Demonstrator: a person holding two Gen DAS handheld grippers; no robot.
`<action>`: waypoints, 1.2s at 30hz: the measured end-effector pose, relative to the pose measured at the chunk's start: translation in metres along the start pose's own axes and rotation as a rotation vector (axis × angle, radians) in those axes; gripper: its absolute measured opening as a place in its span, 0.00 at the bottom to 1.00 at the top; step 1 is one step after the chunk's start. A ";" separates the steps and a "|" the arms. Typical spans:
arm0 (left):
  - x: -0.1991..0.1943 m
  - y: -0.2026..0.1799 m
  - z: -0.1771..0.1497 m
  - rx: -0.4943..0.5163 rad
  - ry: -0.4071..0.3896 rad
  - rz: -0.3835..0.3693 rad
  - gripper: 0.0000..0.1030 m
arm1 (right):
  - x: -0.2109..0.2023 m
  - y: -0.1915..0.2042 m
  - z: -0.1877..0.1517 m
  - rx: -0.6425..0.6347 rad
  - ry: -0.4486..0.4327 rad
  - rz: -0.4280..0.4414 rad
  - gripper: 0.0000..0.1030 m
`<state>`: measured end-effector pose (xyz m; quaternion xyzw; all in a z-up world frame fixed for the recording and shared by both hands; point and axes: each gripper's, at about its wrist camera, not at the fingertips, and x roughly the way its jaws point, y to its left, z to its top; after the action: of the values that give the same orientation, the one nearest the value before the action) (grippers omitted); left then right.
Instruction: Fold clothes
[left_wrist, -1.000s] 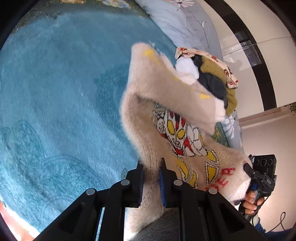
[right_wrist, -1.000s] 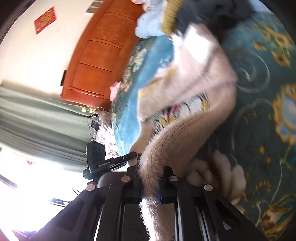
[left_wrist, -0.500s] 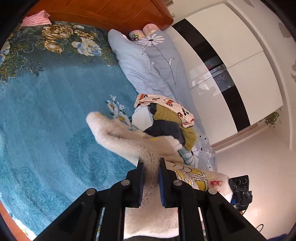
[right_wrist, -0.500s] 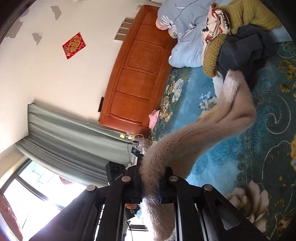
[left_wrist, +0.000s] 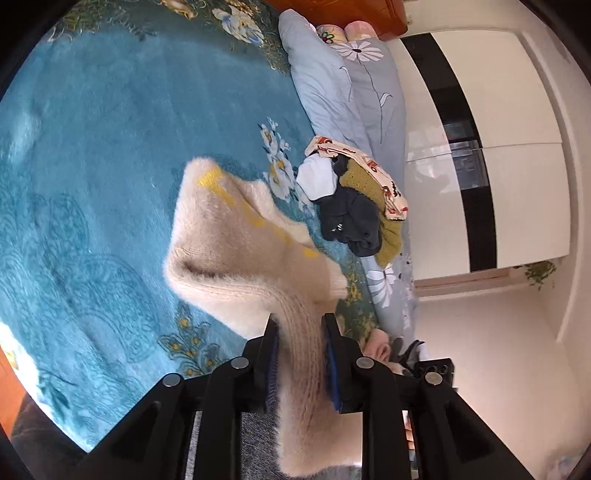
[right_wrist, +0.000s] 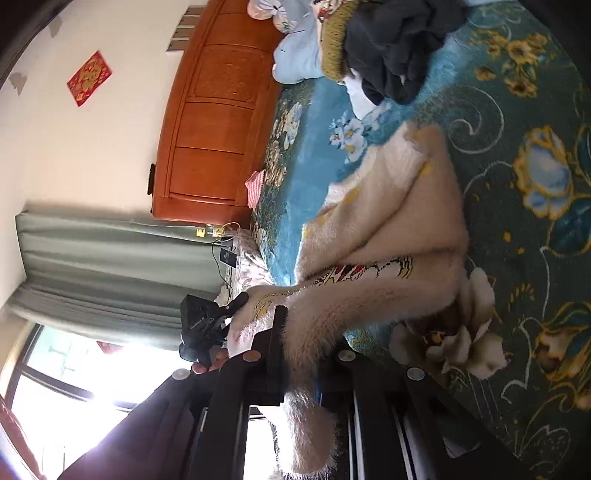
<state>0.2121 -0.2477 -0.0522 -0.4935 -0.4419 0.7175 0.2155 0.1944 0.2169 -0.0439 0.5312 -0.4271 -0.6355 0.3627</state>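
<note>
A fluffy cream sweater (left_wrist: 236, 251) with yellow marks and a red-and-yellow cartoon print (right_wrist: 369, 271) is spread out over the teal flowered bedspread (left_wrist: 92, 166). My left gripper (left_wrist: 300, 332) is shut on one edge of it near me. My right gripper (right_wrist: 301, 332) is shut on another edge, with fabric hanging down through the jaws. From the right wrist view the left gripper (right_wrist: 207, 325) shows as a black unit held by a hand, at the sweater's far side.
A pile of clothes (left_wrist: 362, 206) in dark grey, mustard, white and a printed fabric lies at the bed's edge beside a light blue quilt (left_wrist: 343, 85). A wooden headboard (right_wrist: 218, 122), green curtains (right_wrist: 110, 266) and a white wardrobe (left_wrist: 498, 147) surround the bed.
The sweater, bunched and swinging in the air before, has come down and now lies spread over the bedspread. Both grippers kept their hold and dropped lower toward the bed.
</note>
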 end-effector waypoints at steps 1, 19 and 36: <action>-0.001 -0.003 -0.005 0.016 0.006 -0.005 0.36 | 0.001 -0.004 0.001 0.013 0.001 -0.001 0.11; 0.001 -0.013 0.031 -0.064 -0.152 -0.149 0.34 | 0.015 -0.014 0.053 0.088 -0.052 0.062 0.13; 0.056 0.050 0.068 -0.211 -0.149 0.196 0.36 | 0.033 -0.060 0.112 0.215 -0.205 -0.177 0.40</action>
<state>0.1343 -0.2601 -0.1149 -0.4993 -0.4793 0.7194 0.0582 0.0785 0.2267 -0.1033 0.5349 -0.4787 -0.6666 0.2009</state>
